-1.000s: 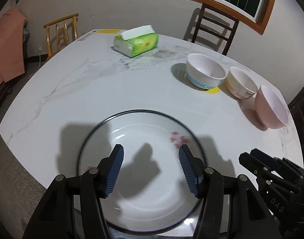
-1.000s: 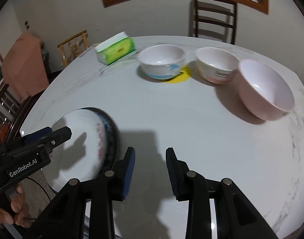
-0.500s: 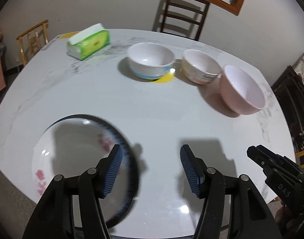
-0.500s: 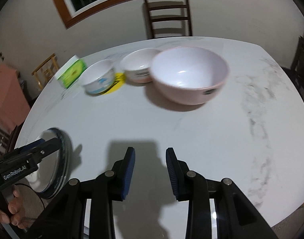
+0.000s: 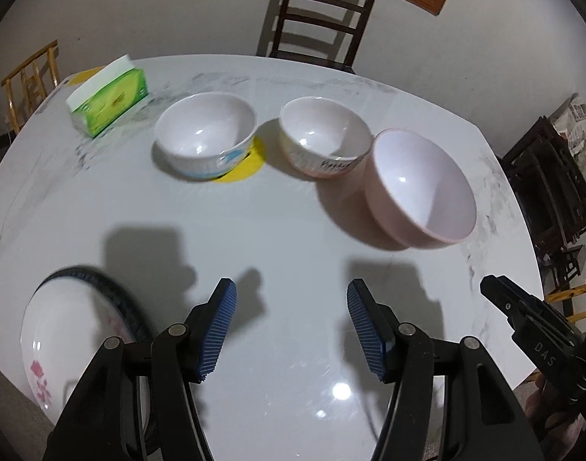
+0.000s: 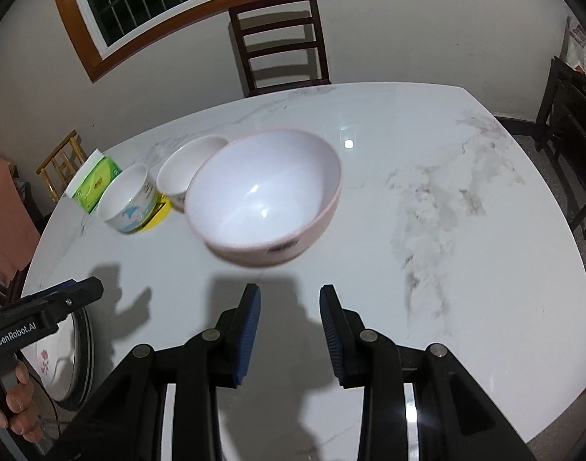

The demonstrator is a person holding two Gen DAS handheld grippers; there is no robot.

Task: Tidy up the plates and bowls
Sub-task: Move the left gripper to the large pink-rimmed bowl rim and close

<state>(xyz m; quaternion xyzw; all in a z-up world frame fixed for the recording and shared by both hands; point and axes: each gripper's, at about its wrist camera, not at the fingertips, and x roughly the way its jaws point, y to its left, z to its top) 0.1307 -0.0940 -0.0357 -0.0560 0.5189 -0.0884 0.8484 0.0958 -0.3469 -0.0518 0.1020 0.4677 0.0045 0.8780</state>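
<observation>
A white plate with a dark rim and pink flowers lies at the table's near left corner, left of my left gripper. That gripper hangs open over bare tabletop with nothing between its fingers. Three bowls stand in a row farther back: a white one with blue print, a small cream one and a large pink one. My right gripper is open and empty, just short of the pink bowl. The plate shows at that view's lower left, under the left gripper.
A green tissue pack sits at the back left of the marble table. A yellow disc lies under the white bowl. A dark chair stands behind the table, and dark furniture to the right.
Both grippers have moved right across the table. The plate slid from between my left fingers to the lower left of that view. The pink bowl now sits straight ahead of my right gripper.
</observation>
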